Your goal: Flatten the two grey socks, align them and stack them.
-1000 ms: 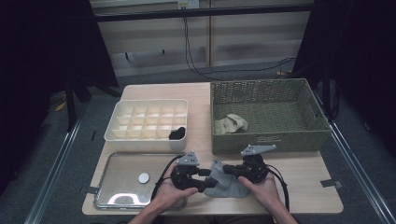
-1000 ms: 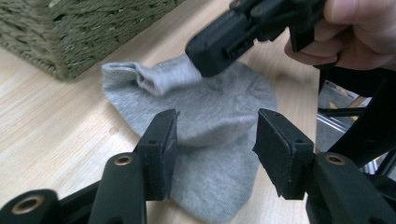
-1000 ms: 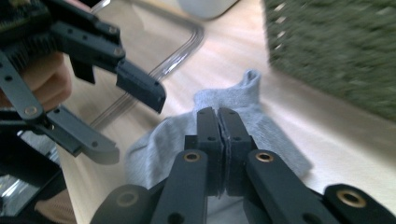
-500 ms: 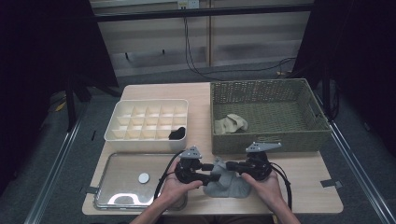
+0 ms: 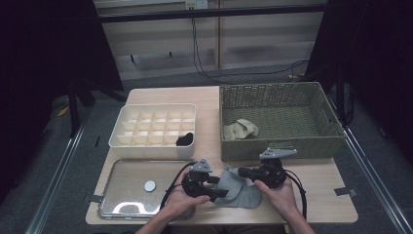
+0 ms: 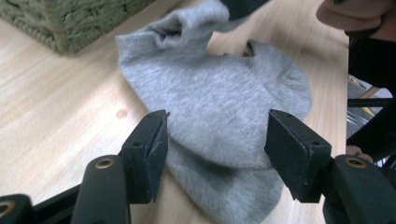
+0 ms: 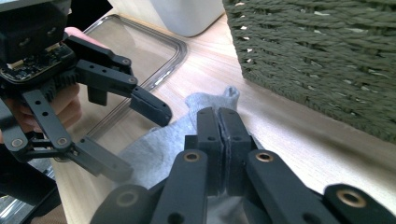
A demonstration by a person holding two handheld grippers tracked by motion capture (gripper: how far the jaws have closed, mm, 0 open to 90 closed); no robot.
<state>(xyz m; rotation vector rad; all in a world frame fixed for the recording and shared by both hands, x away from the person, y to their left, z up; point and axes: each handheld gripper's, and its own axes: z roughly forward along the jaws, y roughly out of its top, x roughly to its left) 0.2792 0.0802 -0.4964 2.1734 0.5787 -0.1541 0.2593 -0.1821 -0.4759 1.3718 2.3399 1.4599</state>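
- A grey sock (image 5: 237,191) is laid flat on the wooden table (image 5: 321,183), just in front of the woven basket (image 5: 277,146).
- The right gripper (image 7: 218,122) is clamped shut on the sock's cuff end.
- The left gripper (image 6: 214,140) has just been opening; its pads are held clear, with the sock's toe end between them.
- The sock's long axis is seen running from gripper to gripper.

You worked in what looked like a lab recording bay: a small wooden worktop (image 5: 214,109) stood alone on grey carpet between metal floor rails (image 5: 58,175), dark curtains hung at both sides, and cables (image 5: 204,53) trailed from a wall socket behind.
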